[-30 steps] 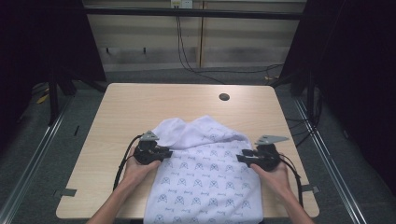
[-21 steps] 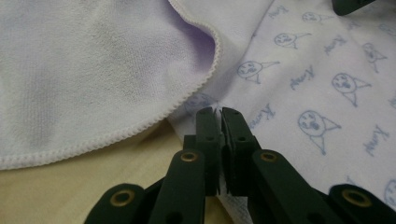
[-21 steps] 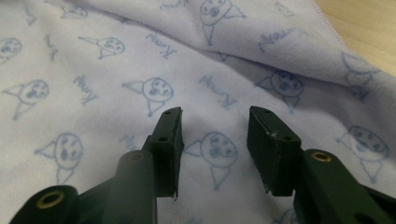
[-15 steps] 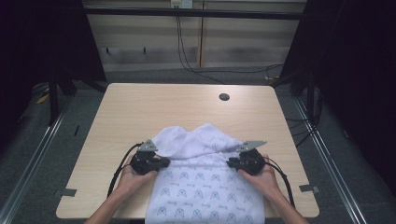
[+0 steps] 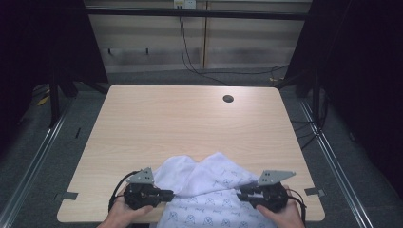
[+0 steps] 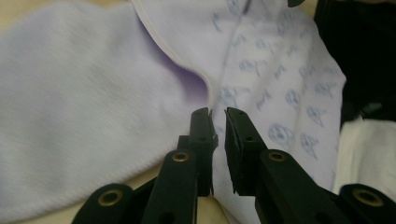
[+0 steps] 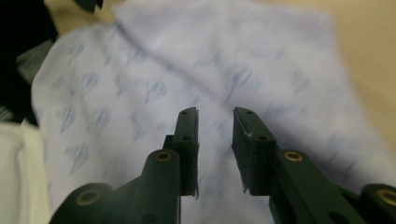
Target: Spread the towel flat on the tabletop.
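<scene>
A white cloth (image 5: 204, 175) printed with small blue figures lies bunched at the table's near edge, its lower part hanging over it. My left gripper (image 5: 171, 194) points inward at the cloth's left side. In the left gripper view its jaws (image 6: 218, 114) stand a narrow gap apart above a seam of the cloth (image 6: 93, 93); they have just been opening and grip nothing. My right gripper (image 5: 240, 194) points inward from the cloth's right side. Its jaws (image 7: 215, 114) have also just been opening and hover over the printed fabric (image 7: 233, 60), wider apart and with nothing pinched.
The light wooden table (image 5: 190, 123) has a round cable hole (image 5: 228, 99) near its far edge. Black frame posts stand at both sides, and cables hang down the back wall. A person's hands hold both grippers at the near edge.
Both hands have drawn back toward the near edge, and the cloth has come with them, more bunched and lying lower on the table. The grippers sit closer to the table's front.
</scene>
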